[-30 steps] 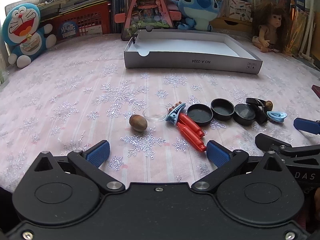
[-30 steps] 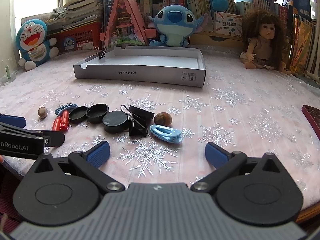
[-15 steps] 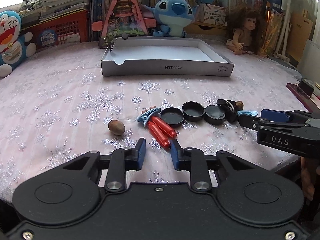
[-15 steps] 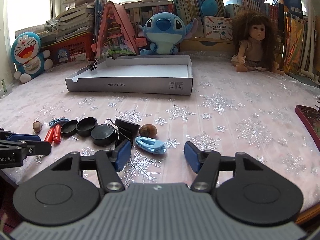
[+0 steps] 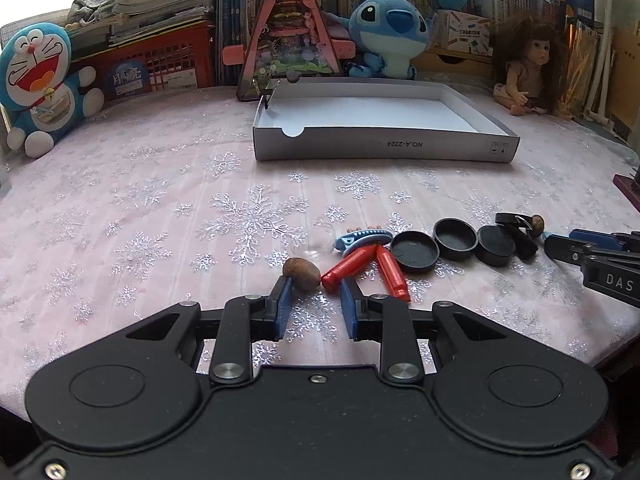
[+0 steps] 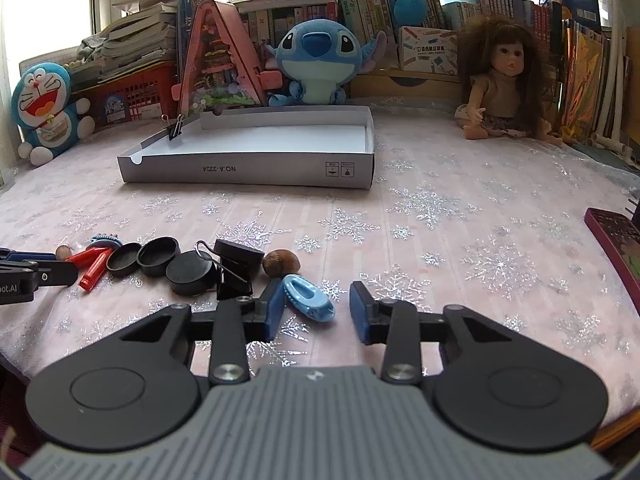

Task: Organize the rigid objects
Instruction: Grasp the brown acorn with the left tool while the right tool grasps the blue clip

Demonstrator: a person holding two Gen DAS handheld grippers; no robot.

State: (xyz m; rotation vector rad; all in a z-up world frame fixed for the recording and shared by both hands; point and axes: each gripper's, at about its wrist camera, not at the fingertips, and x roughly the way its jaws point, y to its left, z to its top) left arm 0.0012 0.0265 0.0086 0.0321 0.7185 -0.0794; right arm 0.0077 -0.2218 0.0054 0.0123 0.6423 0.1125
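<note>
I noted a matte brown oval nut [image 5: 301, 274], two glossy red plastic tubes [image 5: 370, 266], shallow round black caps [image 5: 456, 238] and a smooth blue teardrop clip [image 6: 308, 297] strung along the snowflake-printed pink cloth [image 5: 160, 208], with the flat grey cardboard tray [image 5: 384, 148] well beyond both grippers. My left gripper [image 5: 316, 300] sat drawn in to its narrow gap, gripping nothing, the nut just ahead of its left pad and the nearer red tube ahead of its right. My right gripper [image 6: 316, 306] was closing, part-way in, the blue clip lying between its fingers and close against the left pad, not yet pinched.
</note>
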